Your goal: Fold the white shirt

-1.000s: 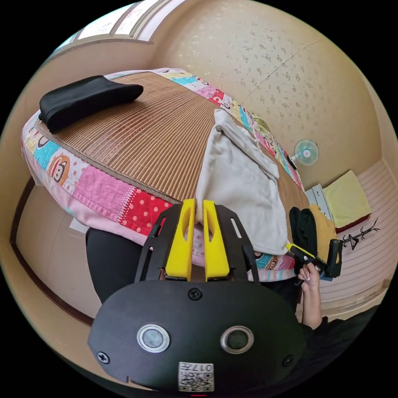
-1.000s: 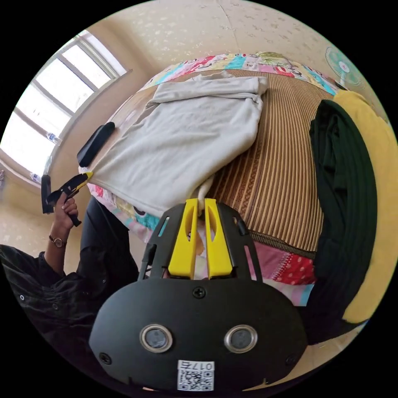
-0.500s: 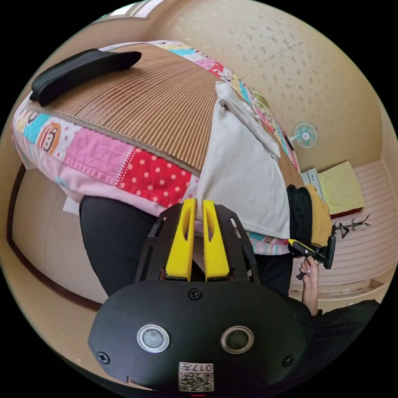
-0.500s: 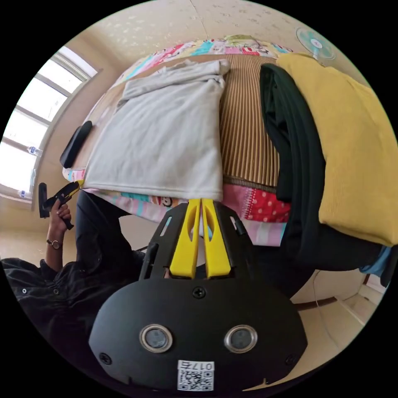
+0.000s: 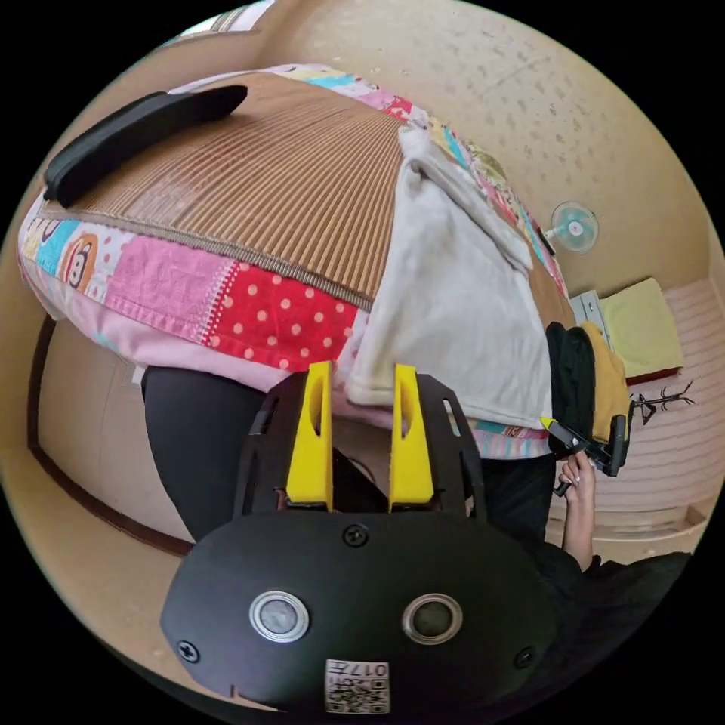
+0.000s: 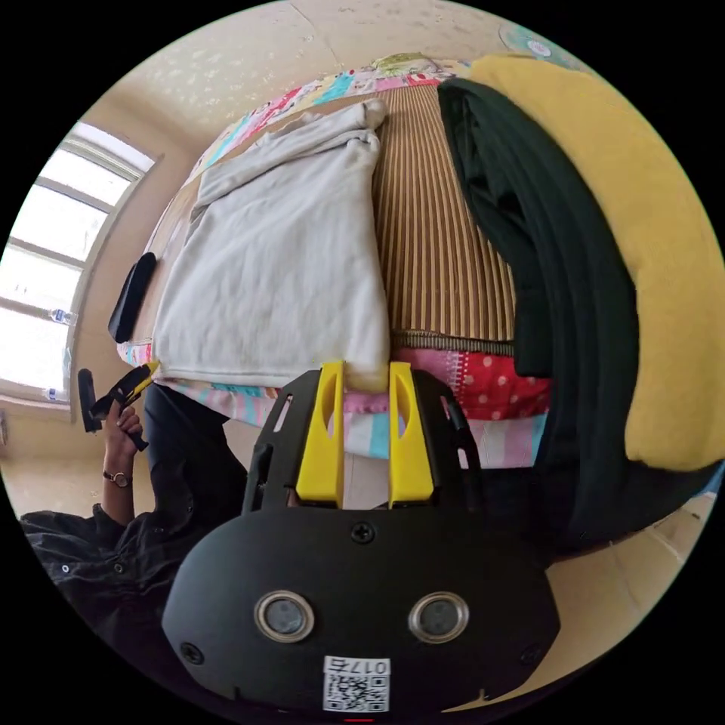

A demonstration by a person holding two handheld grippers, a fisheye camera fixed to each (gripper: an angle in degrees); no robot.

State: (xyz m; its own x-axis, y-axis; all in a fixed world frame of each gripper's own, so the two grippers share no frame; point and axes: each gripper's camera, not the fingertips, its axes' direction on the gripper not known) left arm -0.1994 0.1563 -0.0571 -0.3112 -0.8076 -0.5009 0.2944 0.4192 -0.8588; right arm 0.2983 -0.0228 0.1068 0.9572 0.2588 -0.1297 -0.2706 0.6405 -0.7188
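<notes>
The white shirt (image 5: 461, 294) lies flat on the bamboo mat (image 5: 287, 174) of a bed, sleeves folded in, its hem hanging a little over the near edge. In the left gripper view my left gripper (image 5: 361, 374) is open, with one hem corner lying loose between its spread jaws. My right gripper (image 6: 365, 371) is open too, and the other hem corner of the shirt (image 6: 279, 279) rests between its jaws. The right gripper (image 5: 585, 445) also appears in the person's hand at the far hem corner, and the left gripper (image 6: 124, 385) likewise.
A folded black garment (image 5: 136, 128) lies on the far side of the mat. A dark green garment (image 6: 544, 226) and a yellow one (image 6: 664, 249) are piled right of the shirt. The patchwork bed cover (image 5: 226, 302) hangs at the edge, with the person's dark legs (image 5: 196, 430) against it.
Both grippers were shut on the shirt's hem corners and have opened, letting the corners go. The hem now rests at the bed's edge.
</notes>
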